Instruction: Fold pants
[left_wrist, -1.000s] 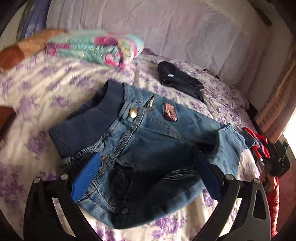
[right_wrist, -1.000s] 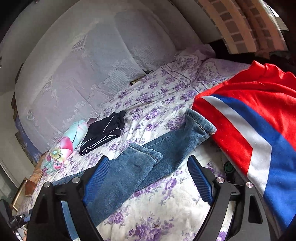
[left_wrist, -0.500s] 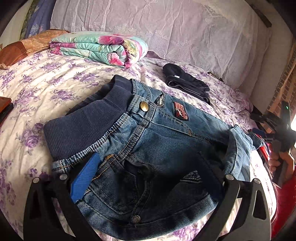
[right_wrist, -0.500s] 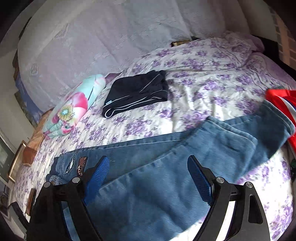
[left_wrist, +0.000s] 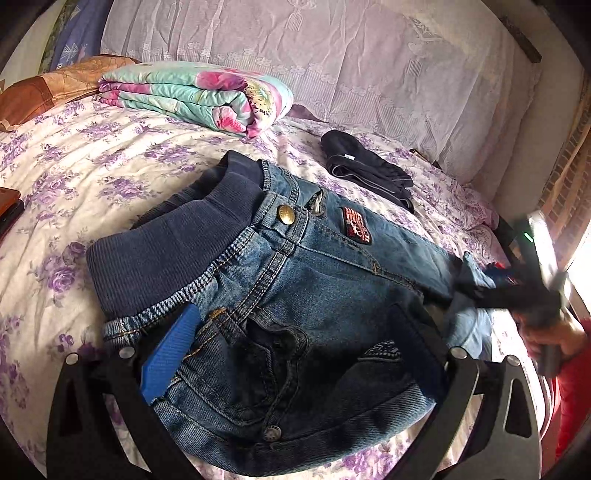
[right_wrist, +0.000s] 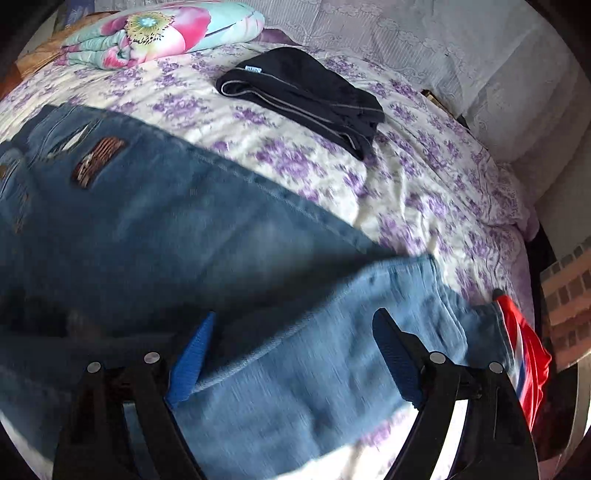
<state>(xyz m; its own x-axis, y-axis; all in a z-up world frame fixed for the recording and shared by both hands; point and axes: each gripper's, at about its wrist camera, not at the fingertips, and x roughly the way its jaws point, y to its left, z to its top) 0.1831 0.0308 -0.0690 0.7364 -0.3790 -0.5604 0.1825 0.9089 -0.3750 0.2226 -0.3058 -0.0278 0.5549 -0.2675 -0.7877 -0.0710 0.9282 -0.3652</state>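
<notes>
Floral bed (left_wrist: 110, 173); jeans (left_wrist: 295, 295) spread flat. Left gripper (left_wrist: 291, 350) straddles waist, right gripper (right_wrist: 295, 354) over leg, both jaws apart, gripping nothing. Risk: thick denim bunches, crooked fold, slipped pinch.

Right-wrist view: jeans (right_wrist: 221, 258) smeared by blur, legs cut off at frame edge.

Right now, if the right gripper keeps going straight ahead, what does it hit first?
Likely the jeans: the right gripper is open over the denim leg. Depth is blurred, so contact distance is unclear.
</notes>
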